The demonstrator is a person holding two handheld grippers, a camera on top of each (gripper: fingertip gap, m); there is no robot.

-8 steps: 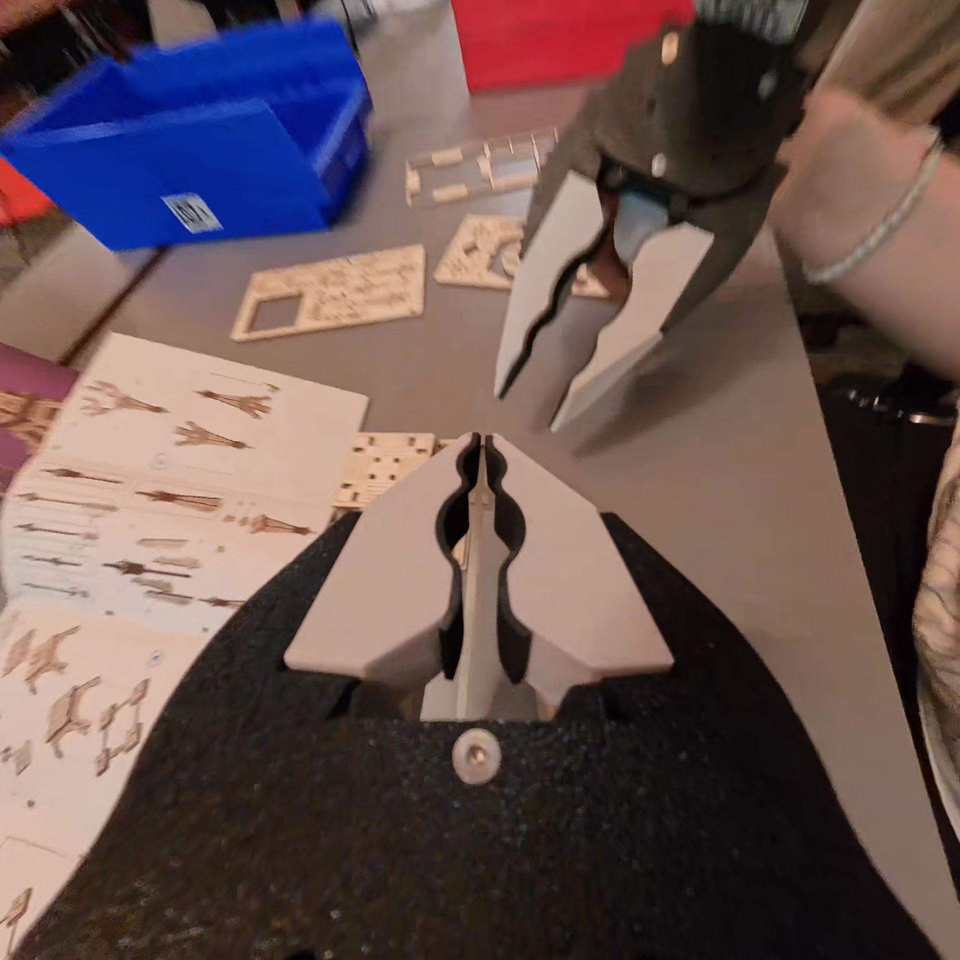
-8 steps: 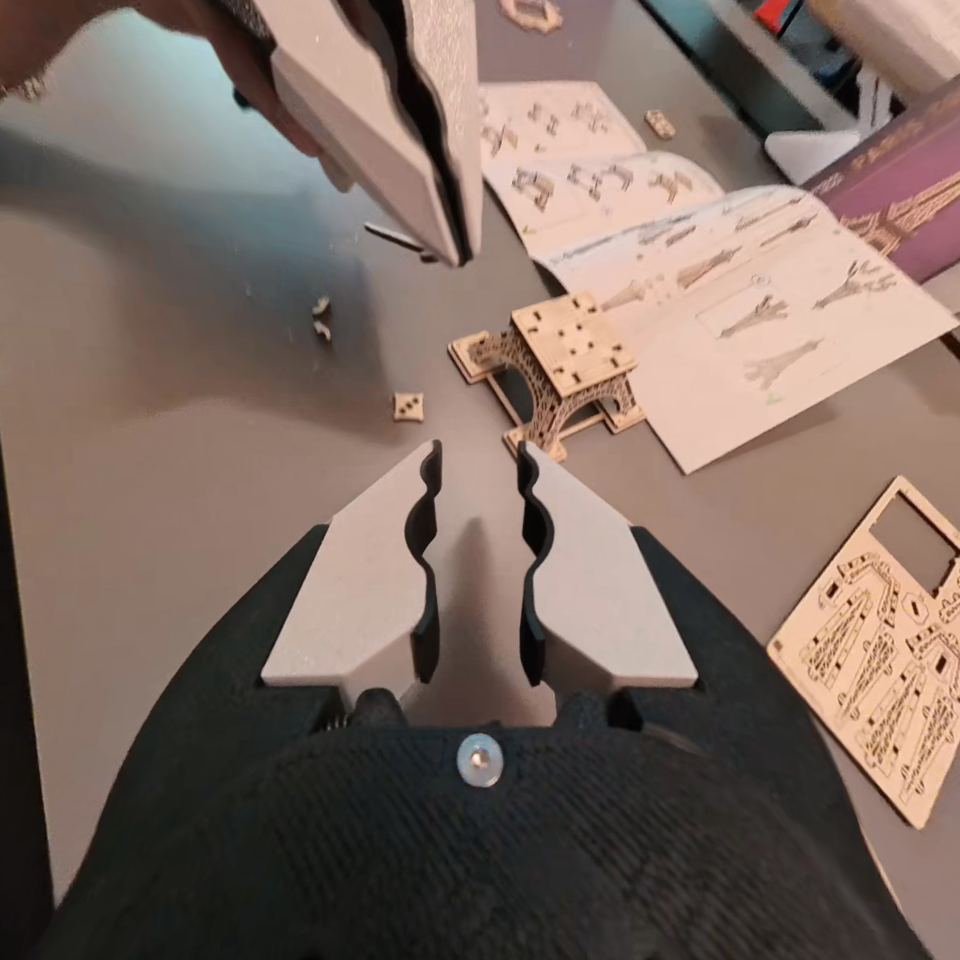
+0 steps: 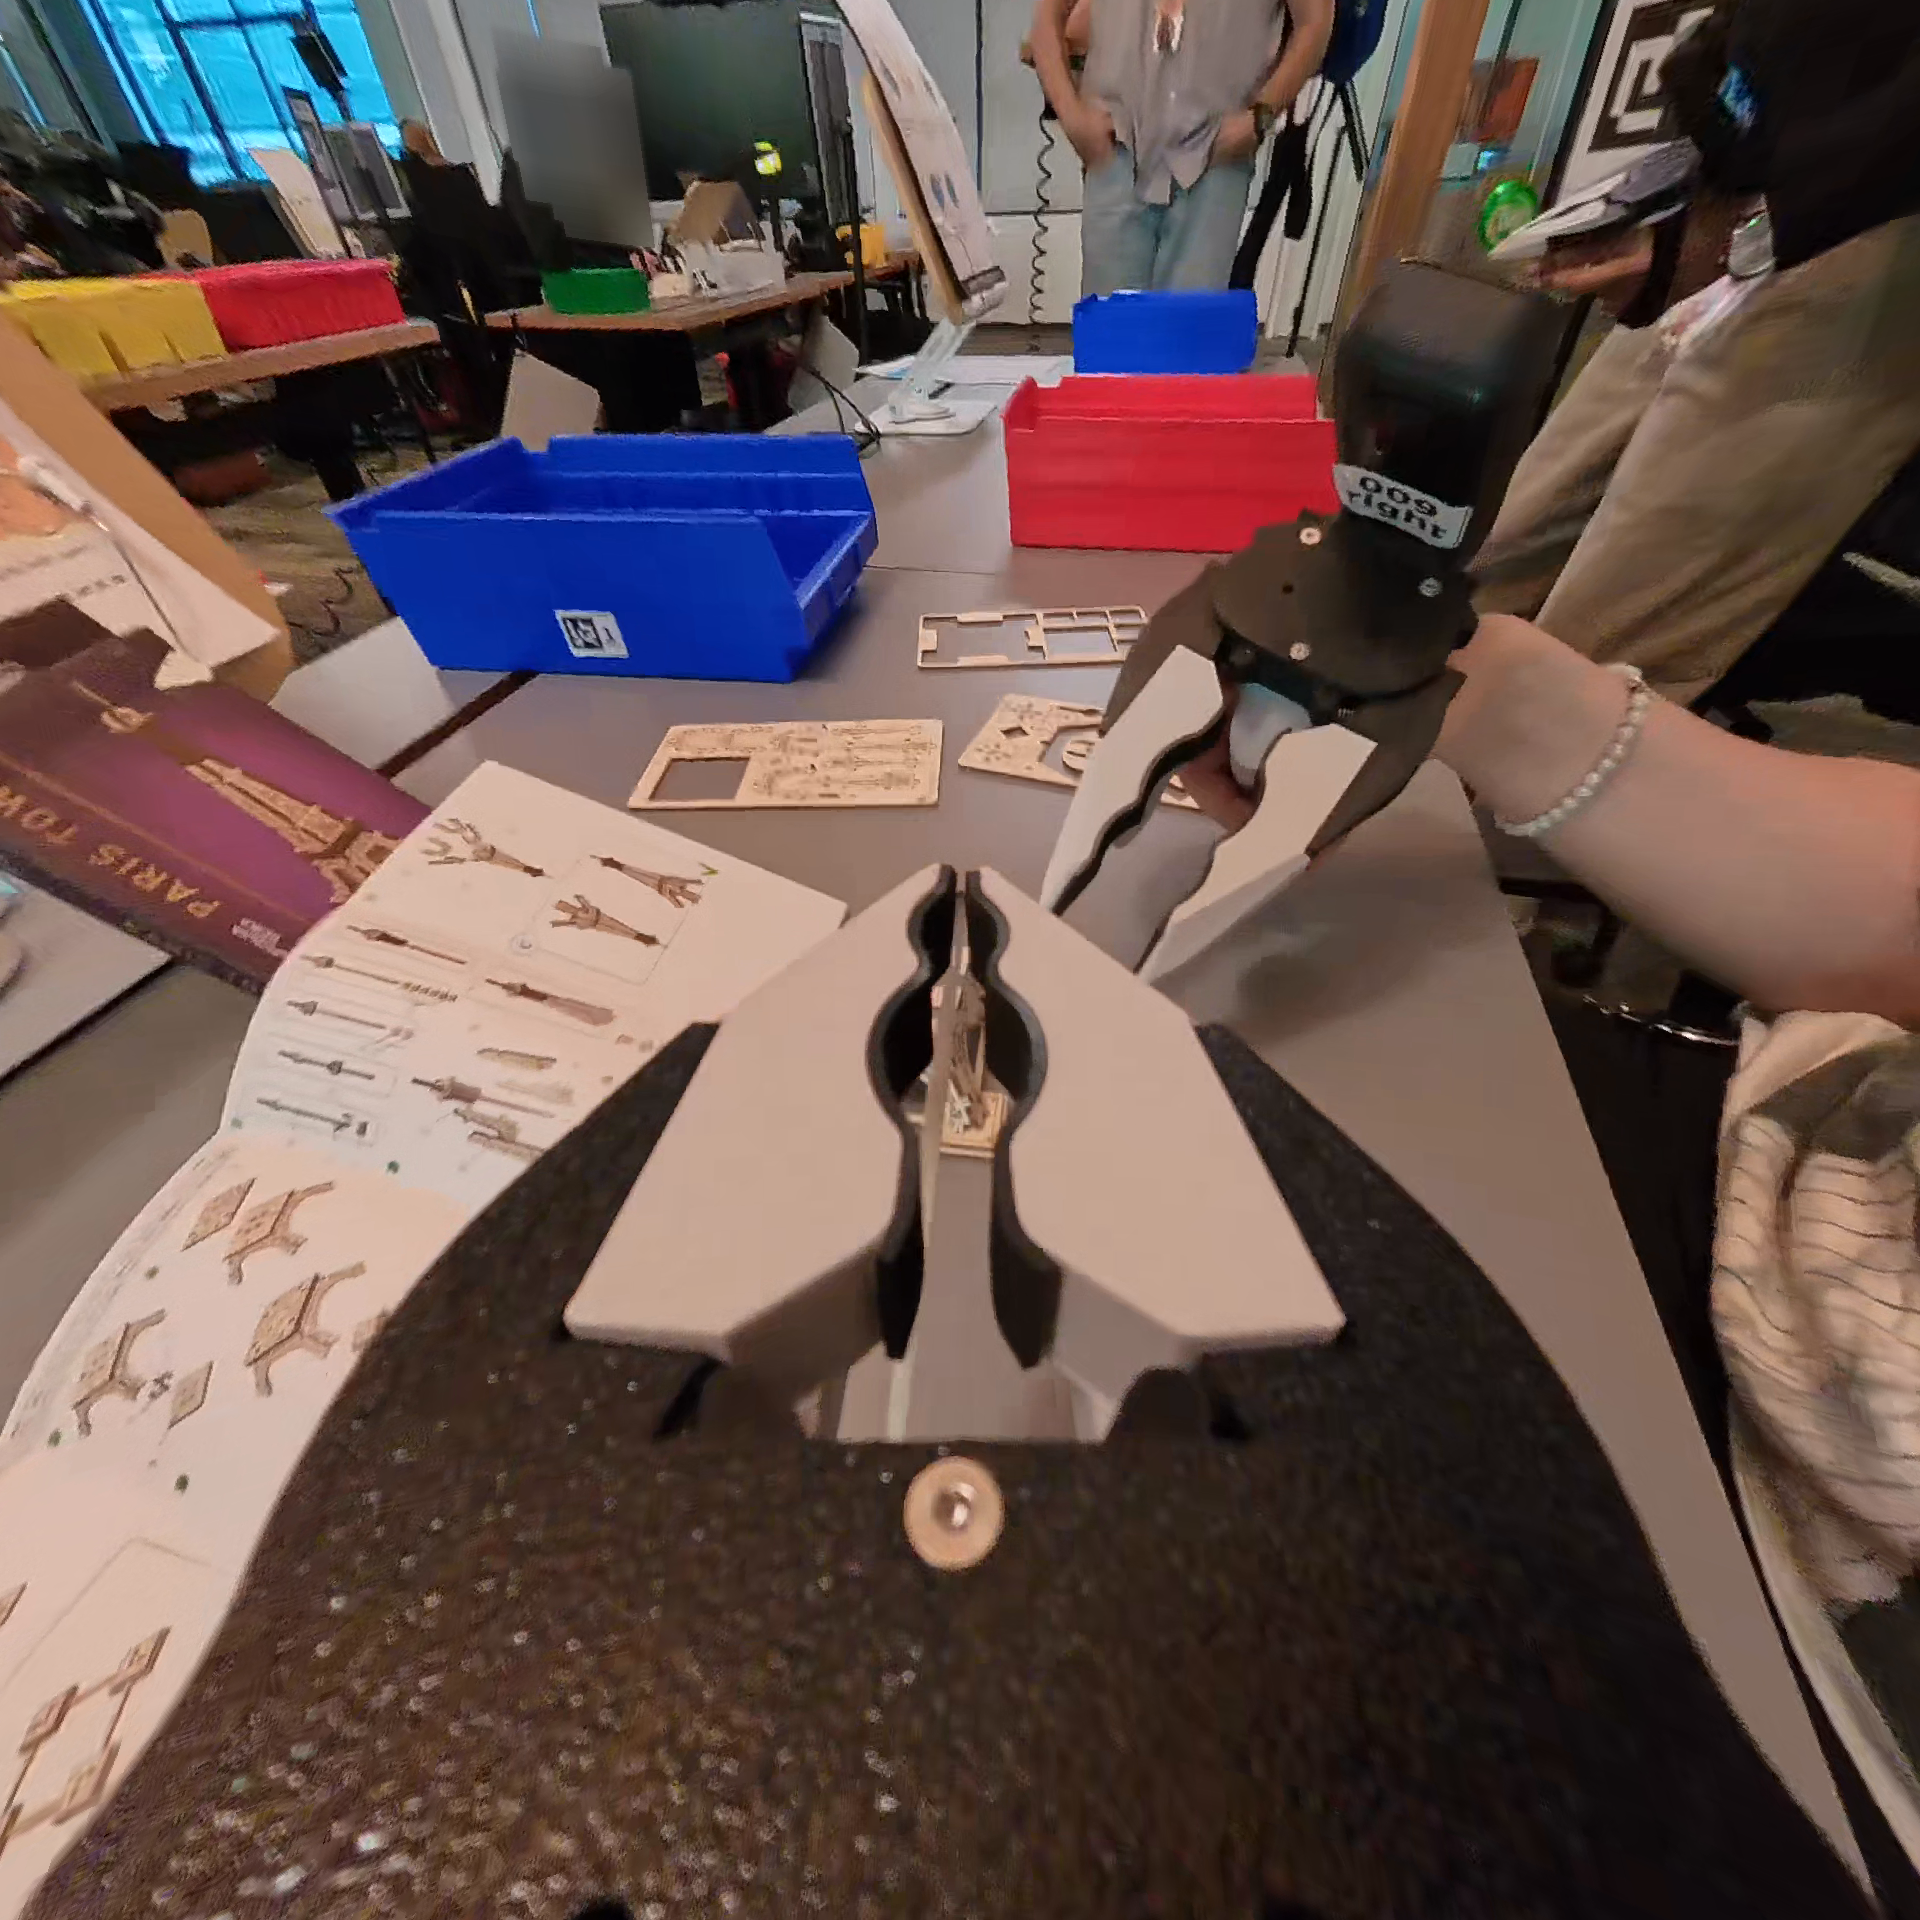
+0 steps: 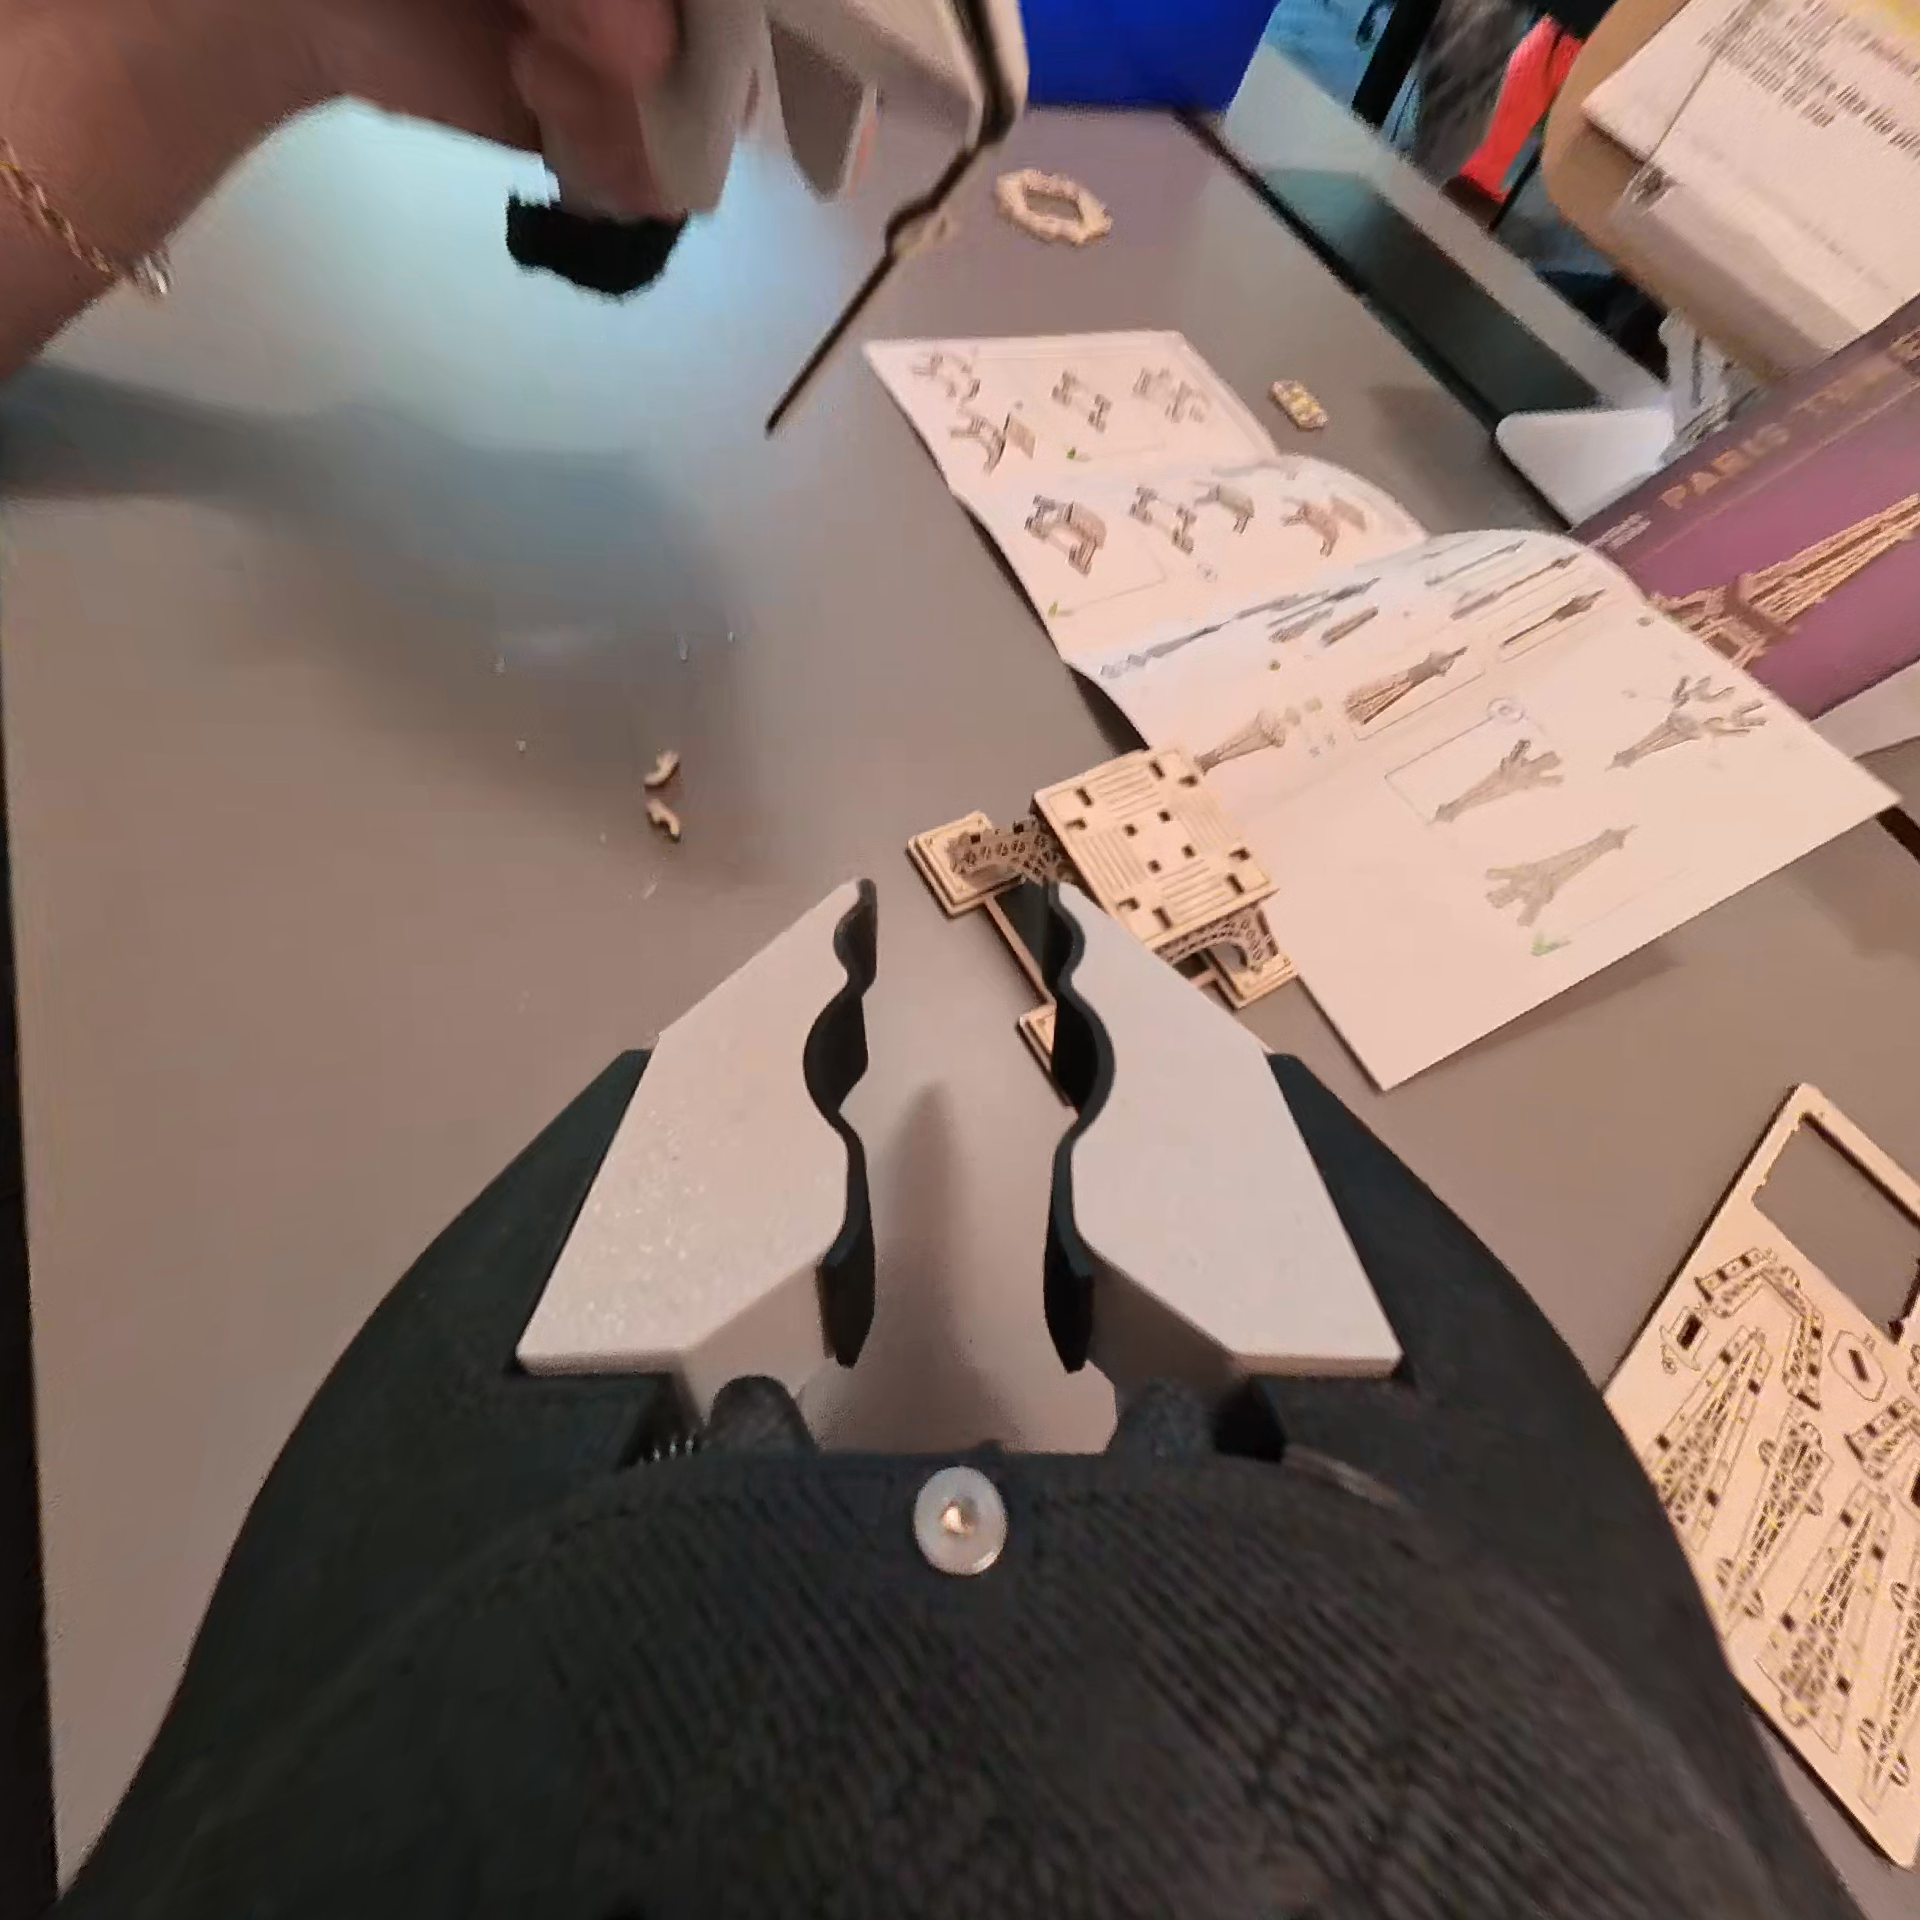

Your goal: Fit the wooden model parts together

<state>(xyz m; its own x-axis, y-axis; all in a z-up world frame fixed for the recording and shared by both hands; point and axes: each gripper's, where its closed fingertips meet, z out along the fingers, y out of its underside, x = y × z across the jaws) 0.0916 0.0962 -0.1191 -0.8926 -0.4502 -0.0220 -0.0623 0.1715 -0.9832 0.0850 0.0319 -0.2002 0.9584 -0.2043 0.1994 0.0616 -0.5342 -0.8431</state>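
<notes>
The left hand-held gripper (image 3: 961, 883) filled the lower half of the left wrist view, its fingers pressed together at the tips. A thin wooden model part (image 3: 961, 1023) was pinched edge-on between them. Only a sliver of lattice and a small square end showed in the rounded gap, so its full shape could not be made out.

The right hand-held gripper (image 4: 961, 914) stood open with nothing between its fingers. In the right wrist view, the partly built wooden tower base (image 4: 1132, 883) sat on the grey table (image 4: 312, 935) just beyond the fingertips, right of centre. The right finger (image 4: 1174, 1164) hid its near corner. It was touching the edge of the open instruction sheet (image 4: 1455, 727).

A punched wooden sheet (image 4: 1787, 1403) lay at the lower right, cut off by the frame edge. Two small wooden scraps (image 4: 663, 790) lay left of centre. At the top left of that view the left hand-held gripper was blurred and cropped.

In the left wrist view, more wooden sheets (image 3: 800, 764) lay at mid-frame. One was partly covered by the right hand-held gripper (image 3: 1107, 940) at the upper right. A blue bin (image 3: 623, 561) and a red bin (image 3: 1164, 478) stood behind. A purple box (image 3: 177, 810) ran off the left edge.
</notes>
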